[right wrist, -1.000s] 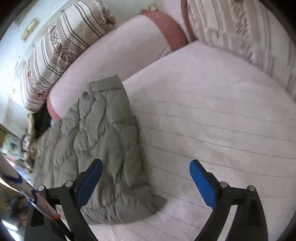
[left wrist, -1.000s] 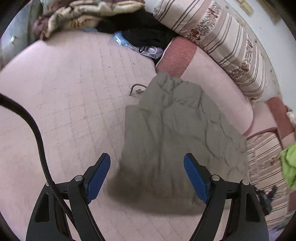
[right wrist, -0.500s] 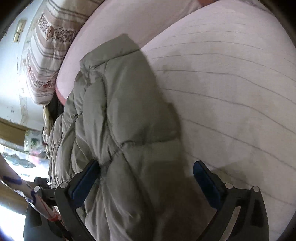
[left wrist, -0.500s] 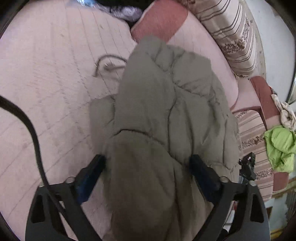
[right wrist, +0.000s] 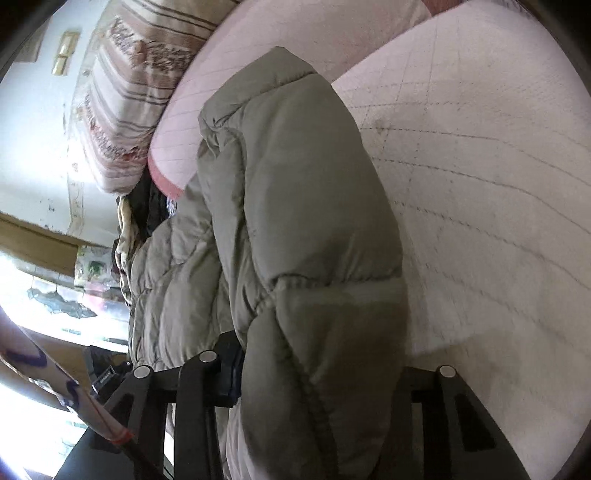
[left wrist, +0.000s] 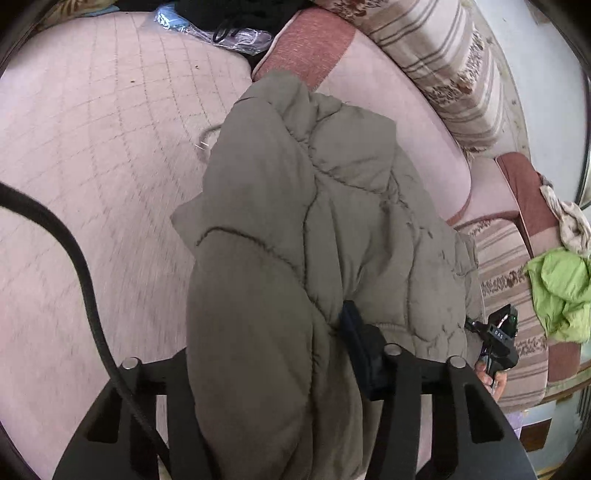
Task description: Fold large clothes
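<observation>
An olive-grey padded jacket (left wrist: 314,192) lies folded lengthwise on a pink quilted mattress (left wrist: 92,147), beside a pink bolster. My left gripper (left wrist: 266,339) straddles one end of the jacket. Its jaws are closing, and the blue pad on the right (left wrist: 352,328) digs into the padding while the other finger is hidden under the cloth. In the right wrist view the same jacket (right wrist: 288,166) bulges up between the jaws of my right gripper (right wrist: 321,362), which are closing too. Only its left finger (right wrist: 231,363) shows, pressed against the fabric.
Striped cushions (left wrist: 443,62) line the far side. Black clothes and a plastic bag (left wrist: 229,33) lie at the mattress's far end, with a green garment (left wrist: 557,291) off to the right. A black cable (left wrist: 74,251) crosses the left. A bent wire (left wrist: 208,138) lies beside the jacket.
Both grippers came forward and down from wide open over the mattress onto the ends of the jacket. Their jaws have narrowed around the padded fabric, which now bunches up between them.
</observation>
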